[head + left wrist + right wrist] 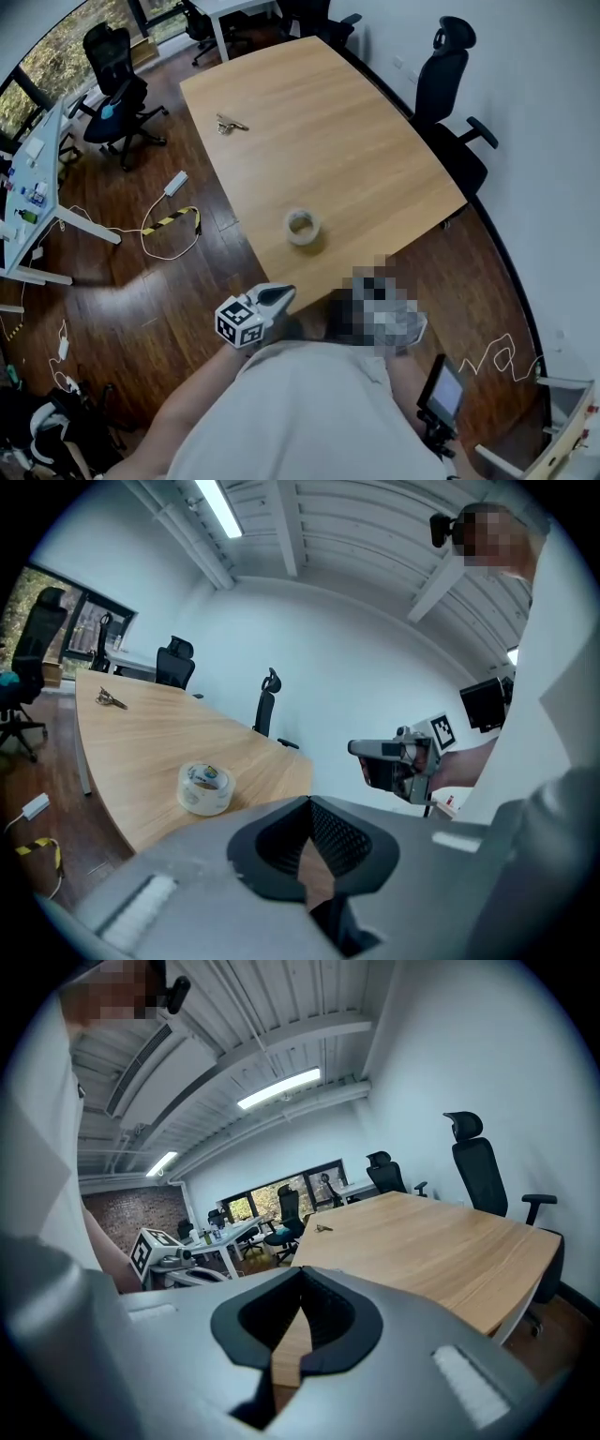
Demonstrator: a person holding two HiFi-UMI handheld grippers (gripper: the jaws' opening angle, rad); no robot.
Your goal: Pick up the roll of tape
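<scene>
At the person's waist, the left claw (278,298) is closed tight with nothing in it. The right claw (300,1277) beside it looks the same, tips together and empty. I'd say both are carried low simply because the reach has not begun. Just ahead, the roll of tape (303,227) lies flat on the desk (356,131) near its close edge, hole upward, well apart from the keys (229,124), so a claw would likely need to open first
</scene>
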